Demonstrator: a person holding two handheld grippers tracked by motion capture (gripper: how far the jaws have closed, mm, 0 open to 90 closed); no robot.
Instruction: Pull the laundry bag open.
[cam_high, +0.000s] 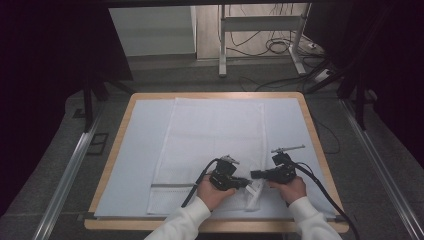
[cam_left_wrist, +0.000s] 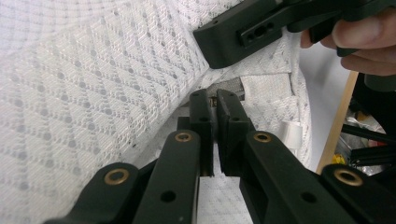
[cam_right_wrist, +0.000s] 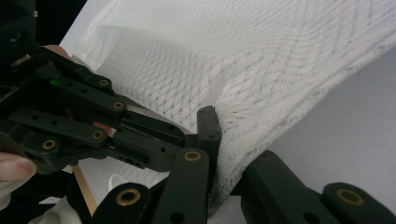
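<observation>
**Near right corner of mesh bag gripped by both grippers; fold or lift just begun**

Counter (cam_high: 116, 150): wooden-edged, covered with a pale sheet (cam_high: 135, 165). On the sheet lies a white mesh laundry bag (cam_high: 215, 135), flat over almost all of its area. Its long axis runs from the person's side to the far edge of the counter; the end with the grey zipper band (cam_high: 172, 185) faces the person, the plain end points away. Bag sits roughly in the middle of the counter, slightly right of centre.

Progress, as a judgement: early. Most of the bag is undisturbed and smooth. Only the near right corner (cam_high: 255, 192) is raised and bunched between the two hands. Whatever fold or lift is intended, the main travel of the cloth is left to do.

Left gripper (cam_high: 245, 183): reaches rightward to that corner. In the left gripper view its jaws stand nearly together, clenched on a small grey tab at the bag's edge, likely the zipper pull (cam_left_wrist: 226, 87).

Right gripper (cam_high: 254, 174): reaches leftward, tips just beside the left gripper's. In the right gripper view its jaws are clamped on a pinch of mesh (cam_right_wrist: 233, 140), and the cloth rises from them, draping up off the sheet.

The two grippers are very close, almost touching.
</observation>
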